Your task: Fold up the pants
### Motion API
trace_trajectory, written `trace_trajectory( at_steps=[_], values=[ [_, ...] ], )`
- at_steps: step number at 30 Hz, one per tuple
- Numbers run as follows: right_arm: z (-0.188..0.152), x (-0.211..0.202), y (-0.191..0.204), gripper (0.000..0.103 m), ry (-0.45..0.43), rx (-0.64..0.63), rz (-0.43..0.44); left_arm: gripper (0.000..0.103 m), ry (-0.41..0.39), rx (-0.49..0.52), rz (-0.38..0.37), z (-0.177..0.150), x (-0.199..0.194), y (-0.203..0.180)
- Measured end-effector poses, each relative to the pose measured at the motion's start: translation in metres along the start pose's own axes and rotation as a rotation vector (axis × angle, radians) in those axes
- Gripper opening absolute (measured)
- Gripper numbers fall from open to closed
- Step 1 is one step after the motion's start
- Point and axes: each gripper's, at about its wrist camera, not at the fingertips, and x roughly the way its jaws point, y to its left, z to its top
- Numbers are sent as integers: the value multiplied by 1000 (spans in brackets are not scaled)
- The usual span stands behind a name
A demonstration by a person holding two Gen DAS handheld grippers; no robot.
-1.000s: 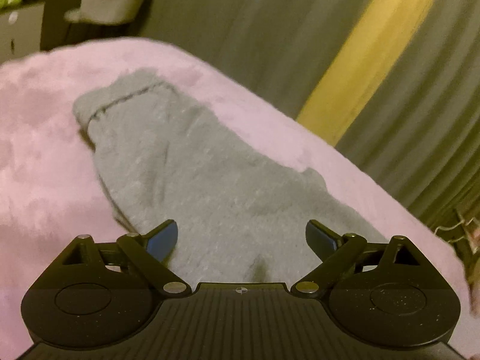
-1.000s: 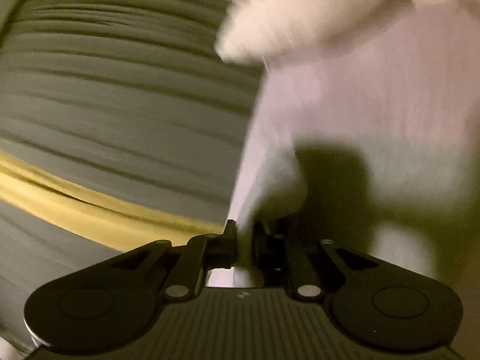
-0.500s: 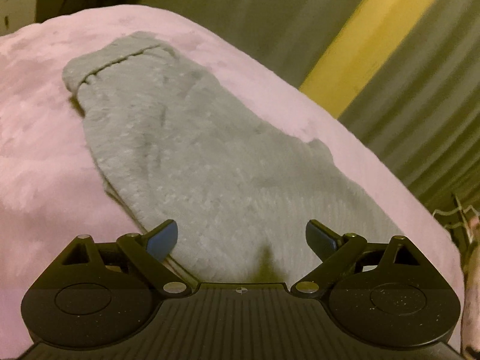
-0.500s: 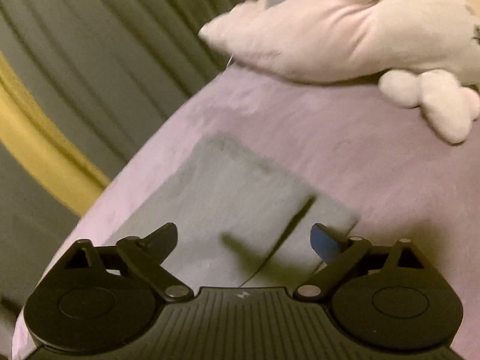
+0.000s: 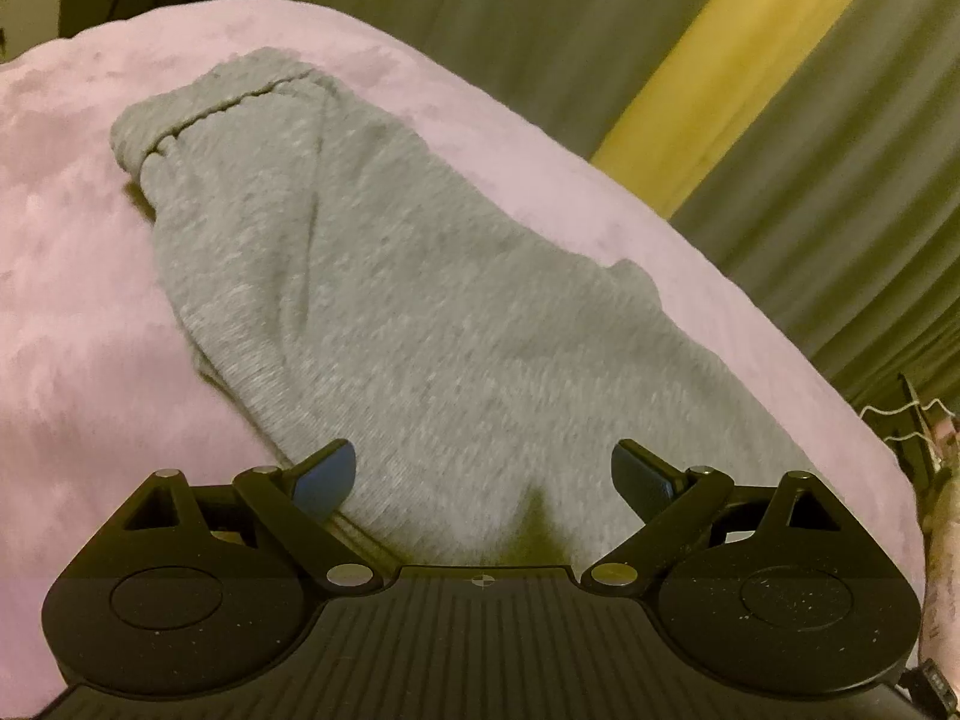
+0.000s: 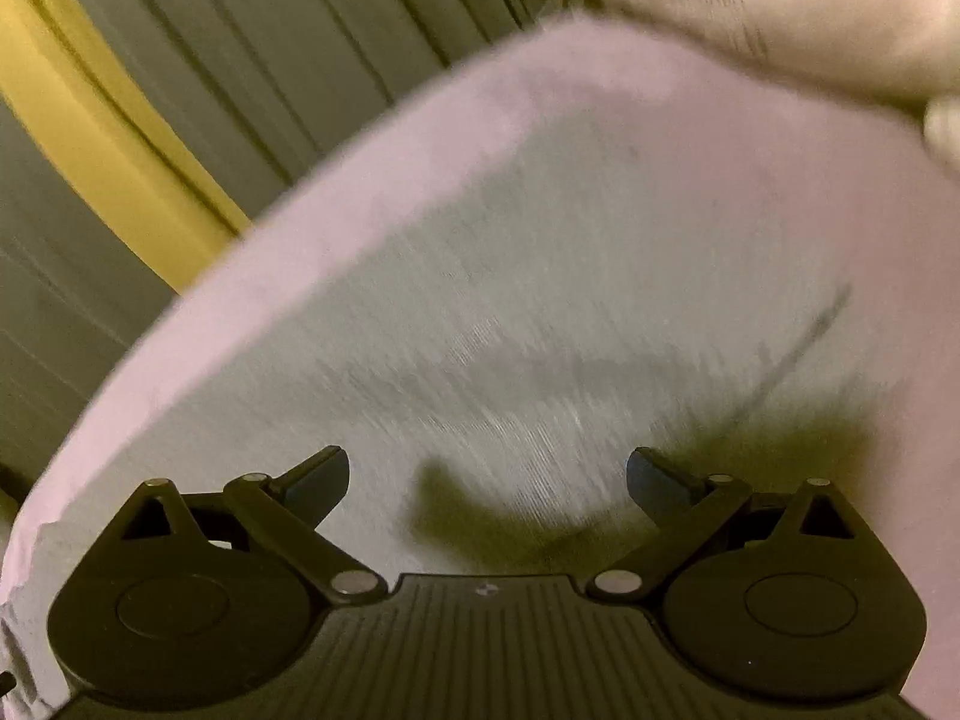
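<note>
Grey fleece pants (image 5: 384, 300) lie on a pink blanket (image 5: 66, 300), folded lengthwise, with the gathered waistband at the far left. My left gripper (image 5: 483, 474) is open and empty, low over the near end of the pants. In the right wrist view the pants (image 6: 540, 300) fill the middle, blurred by motion. My right gripper (image 6: 487, 477) is open and empty, close above the grey cloth.
The pink blanket's edge (image 5: 750, 312) runs along grey curtains with a yellow stripe (image 5: 732, 60). A pale plush toy (image 6: 780, 6) lies at the far end of the blanket (image 6: 360, 192) in the right wrist view. Furniture (image 5: 36, 6) stands at the far left.
My right gripper has opened, letting go of the cloth it pinched, and moved down close over the pants. My left gripper stayed open and shifted slightly over the pants.
</note>
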Motion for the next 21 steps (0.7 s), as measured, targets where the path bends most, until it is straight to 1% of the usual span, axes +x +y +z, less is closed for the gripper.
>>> trace_trajectory(
  at_steps=[1, 3, 5, 6, 9, 15, 21],
  values=[
    [0, 3, -4, 99, 10, 21, 4, 96, 3, -1, -1, 0, 1, 0],
    [1, -3, -10, 99, -18, 60, 37, 96, 10, 0, -3, 1, 2, 0],
    [0, -1, -12, 99, 6, 56, 49, 96, 19, 0, -3, 1, 4, -1],
    [1, -1, -10, 99, 21, 26, 47, 96, 23, 2, -3, 1, 5, -1],
    [6, 8, 5, 99, 72, -104, -10, 96, 26, 11, -4, 1, 6, -3],
    [-8, 25, 47, 99, 122, -366, -193, 96, 29, 5, -4, 2, 7, -2],
    [-5, 24, 52, 99, 137, -393, -217, 96, 30, 7, -12, 3, 6, -1]
  ],
)
